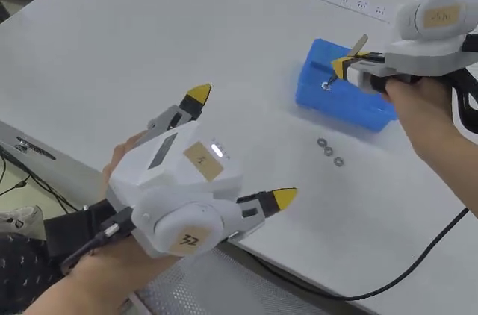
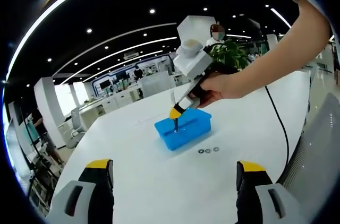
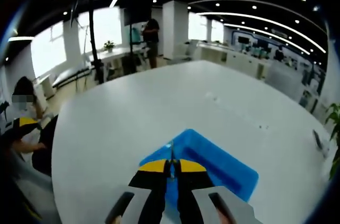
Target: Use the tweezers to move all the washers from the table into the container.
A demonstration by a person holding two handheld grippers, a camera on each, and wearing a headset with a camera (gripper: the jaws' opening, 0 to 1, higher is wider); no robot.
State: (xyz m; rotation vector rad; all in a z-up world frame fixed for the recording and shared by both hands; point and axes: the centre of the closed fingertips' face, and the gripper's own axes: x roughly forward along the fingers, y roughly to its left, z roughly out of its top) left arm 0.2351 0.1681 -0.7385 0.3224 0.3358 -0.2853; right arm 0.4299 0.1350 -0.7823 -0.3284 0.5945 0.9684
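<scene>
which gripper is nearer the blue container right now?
Right. The right gripper is over the blue container, jaws shut on the tweezers. The left gripper hangs open, back toward the person and well apart from it.

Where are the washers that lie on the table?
In the head view, three washers lie in a short row on the table, right of centre, just on the near side of the blue container; the right gripper is above that container.

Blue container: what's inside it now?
The tweezers tip, with what looks like a washer, hangs over the container. The right hand-held gripper covers much of its floor; washers there can't be seen.
</scene>
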